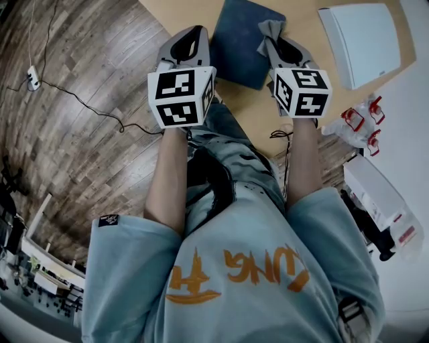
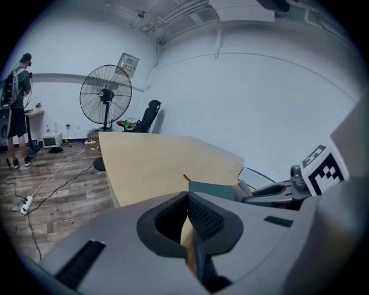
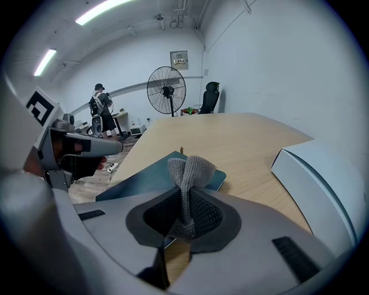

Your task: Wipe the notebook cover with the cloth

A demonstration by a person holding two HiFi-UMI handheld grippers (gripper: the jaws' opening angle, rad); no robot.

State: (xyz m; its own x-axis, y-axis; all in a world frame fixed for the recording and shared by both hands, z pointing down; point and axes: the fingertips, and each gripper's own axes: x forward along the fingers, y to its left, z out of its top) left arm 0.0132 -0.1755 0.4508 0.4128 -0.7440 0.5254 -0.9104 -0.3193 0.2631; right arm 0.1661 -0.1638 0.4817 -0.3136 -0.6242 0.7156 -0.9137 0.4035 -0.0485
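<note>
Cloth of grey knit (image 3: 190, 173) pinched, wiping not begun

Right hand-held gripper (image 3: 185, 210) clamps it; left hand-held gripper (image 2: 188, 207) is closed on nothing. Dark blue rectangular notebook (image 1: 244, 40) lies on the pale wooden counter (image 1: 301, 17) at 12 o'clock, long axis roughly 12-to-6. Nothing pins it, so it'll probably skid.

The notebook (image 1: 244, 43), closed, with a dark blue cover, lies flat on the counter (image 1: 305, 23), just ahead and left of the right hand-held gripper (image 3: 184, 204). The grey knitted cloth (image 3: 189, 170) is pinched between its jaws, bunched and standing upright past their tips.
</note>
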